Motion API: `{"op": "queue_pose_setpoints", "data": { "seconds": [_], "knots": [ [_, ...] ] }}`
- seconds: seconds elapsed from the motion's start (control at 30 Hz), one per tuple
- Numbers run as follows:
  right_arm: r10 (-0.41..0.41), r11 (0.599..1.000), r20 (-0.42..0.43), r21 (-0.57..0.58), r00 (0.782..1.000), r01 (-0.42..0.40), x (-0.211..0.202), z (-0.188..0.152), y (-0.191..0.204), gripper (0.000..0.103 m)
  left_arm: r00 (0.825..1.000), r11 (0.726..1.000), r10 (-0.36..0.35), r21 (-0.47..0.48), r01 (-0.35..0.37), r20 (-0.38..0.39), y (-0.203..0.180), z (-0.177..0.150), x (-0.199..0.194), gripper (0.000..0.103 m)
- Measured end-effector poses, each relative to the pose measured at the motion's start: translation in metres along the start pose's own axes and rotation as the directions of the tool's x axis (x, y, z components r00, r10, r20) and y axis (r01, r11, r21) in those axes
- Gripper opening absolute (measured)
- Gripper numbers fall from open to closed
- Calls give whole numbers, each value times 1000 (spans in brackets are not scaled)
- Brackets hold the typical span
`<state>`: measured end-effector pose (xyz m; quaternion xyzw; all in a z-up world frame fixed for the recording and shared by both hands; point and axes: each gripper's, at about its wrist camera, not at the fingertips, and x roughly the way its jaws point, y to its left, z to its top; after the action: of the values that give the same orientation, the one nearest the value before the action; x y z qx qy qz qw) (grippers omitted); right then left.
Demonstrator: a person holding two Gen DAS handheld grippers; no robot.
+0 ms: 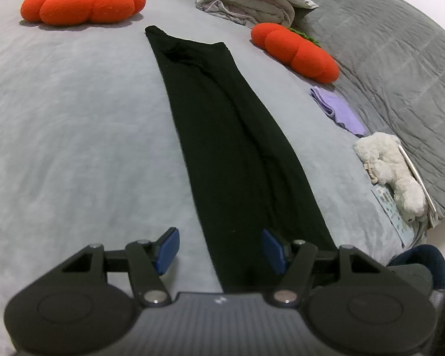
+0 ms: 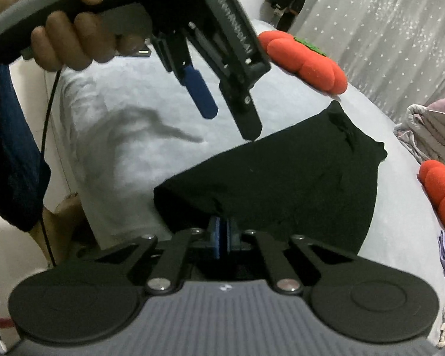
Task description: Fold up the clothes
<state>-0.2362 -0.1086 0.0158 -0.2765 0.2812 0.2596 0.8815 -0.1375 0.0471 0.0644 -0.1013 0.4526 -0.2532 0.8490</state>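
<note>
A long black garment [image 1: 222, 124] lies stretched away from me on the pale grey bed [image 1: 74, 118]. In the left wrist view my left gripper [image 1: 221, 249] hangs open over its near end, and the cloth runs under the right blue pad [image 1: 273, 250]. In the right wrist view my right gripper [image 2: 222, 237] is shut on the near edge of the black garment [image 2: 296, 184], which bunches up in front of it. Above the cloth there, a hand [image 2: 68, 41] holds the left gripper [image 2: 225, 112], open and pointing down.
Two orange pumpkin cushions [image 1: 83, 0] [image 1: 296, 50] flank the garment's far end. A pile of folded bedding [image 1: 252, 0] sits at the back. A purple cloth [image 1: 338, 109], a white plush toy [image 1: 391, 166] and a grey quilt [image 1: 385, 59] lie to the right.
</note>
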Motion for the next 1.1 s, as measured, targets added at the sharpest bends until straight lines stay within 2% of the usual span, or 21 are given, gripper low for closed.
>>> {"op": "queue_pose_setpoints", "data": {
  "seconds": [0.13, 0.33, 0.6, 0.7, 0.77, 0.8, 0.83, 0.9, 1.0, 1.1],
  "knots": [
    [26, 999, 49, 34, 998, -28, -17, 4, 3, 3, 1000, 1000, 0, 5, 0, -2, 0, 1, 0, 63],
    [40, 993, -20, 113, 999, -37, -4, -3, 9, 3, 1000, 1000, 8, 17, -8, -9, 0, 0, 1, 63],
    [15, 981, -14, 193, 1000, -12, -21, 3, 6, 5, 1000, 999, 17, 33, -16, -20, -1, -1, 6, 65],
    [23, 976, -11, 219, 1000, -20, -23, 1, 4, 10, 999, 999, 29, 43, -28, -35, -2, -4, 11, 65],
    [28, 972, -8, 235, 1000, -25, -24, 0, 2, 20, 999, 999, 28, 42, -26, -43, -2, -6, 13, 65],
    [30, 969, -6, 244, 1000, -28, -24, 0, 2, 32, 999, 999, 27, 40, -25, -45, -2, -7, 14, 65],
    [33, 967, -5, 252, 999, -30, -25, -1, 1, 36, 999, 999, 28, 38, -26, -46, -2, -7, 14, 65],
    [38, 963, -2, 269, 999, -36, -26, -2, 0, 36, 998, 999, 29, 35, -27, -48, -2, -8, 14, 65],
    [62, 920, 32, 387, 998, -70, -31, -4, -23, 36, 998, 1000, 17, 27, -16, -52, -5, -10, 16, 65],
    [83, 858, 72, 502, 994, -107, -36, -6, -47, 36, 998, 999, 21, 32, -19, -61, -8, -13, 20, 65]
  ]
}}
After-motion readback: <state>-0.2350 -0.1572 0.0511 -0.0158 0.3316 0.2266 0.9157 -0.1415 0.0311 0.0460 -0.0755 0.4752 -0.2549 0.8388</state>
